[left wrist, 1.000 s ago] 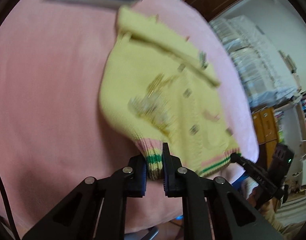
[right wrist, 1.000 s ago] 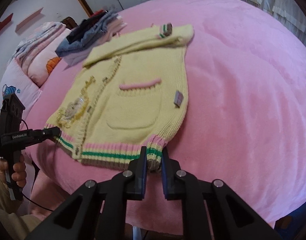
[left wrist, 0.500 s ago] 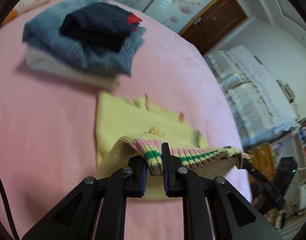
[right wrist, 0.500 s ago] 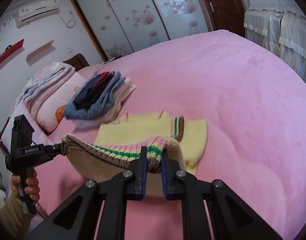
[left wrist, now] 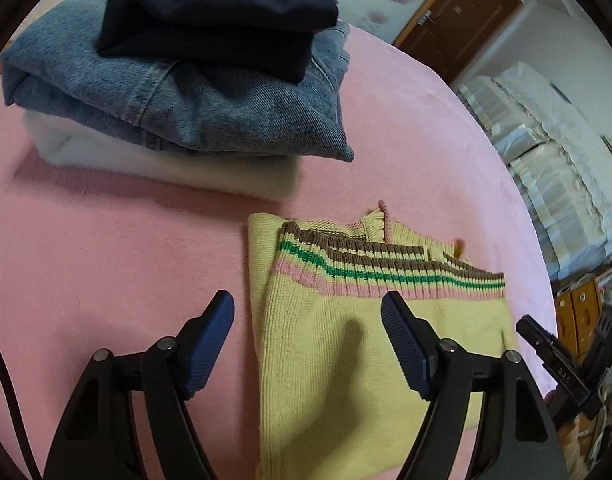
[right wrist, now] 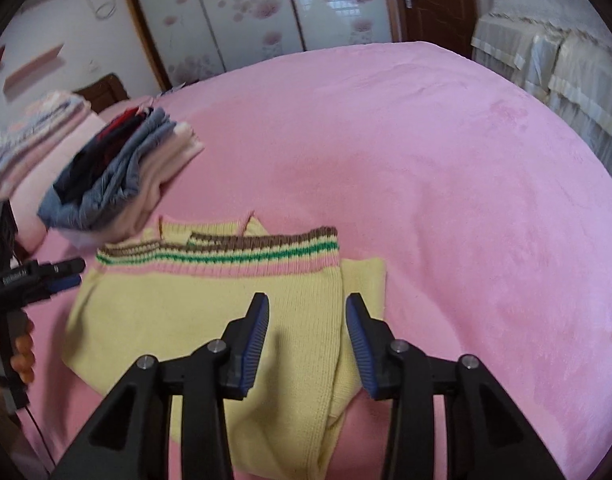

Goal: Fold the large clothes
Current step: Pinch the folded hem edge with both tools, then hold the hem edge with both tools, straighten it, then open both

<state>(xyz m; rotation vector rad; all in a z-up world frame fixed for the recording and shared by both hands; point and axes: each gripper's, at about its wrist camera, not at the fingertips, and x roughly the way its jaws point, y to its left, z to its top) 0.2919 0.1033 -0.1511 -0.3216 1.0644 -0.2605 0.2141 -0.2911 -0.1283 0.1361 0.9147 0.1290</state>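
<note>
Folded clothes stack (left wrist: 178, 80) lies just beyond sweater (left wrist: 346, 344).

place: home bedroom | I work over a bed with a pink blanket (right wrist: 446, 168) | folded clothes stack (left wrist: 178, 80) lies on it | pillows (right wrist: 34, 140) piled at the head | sliding wardrobe doors with flower print (right wrist: 242, 12) | wooden door (right wrist: 430, 0) | lace-covered furniture (right wrist: 546, 60) beside
</note>
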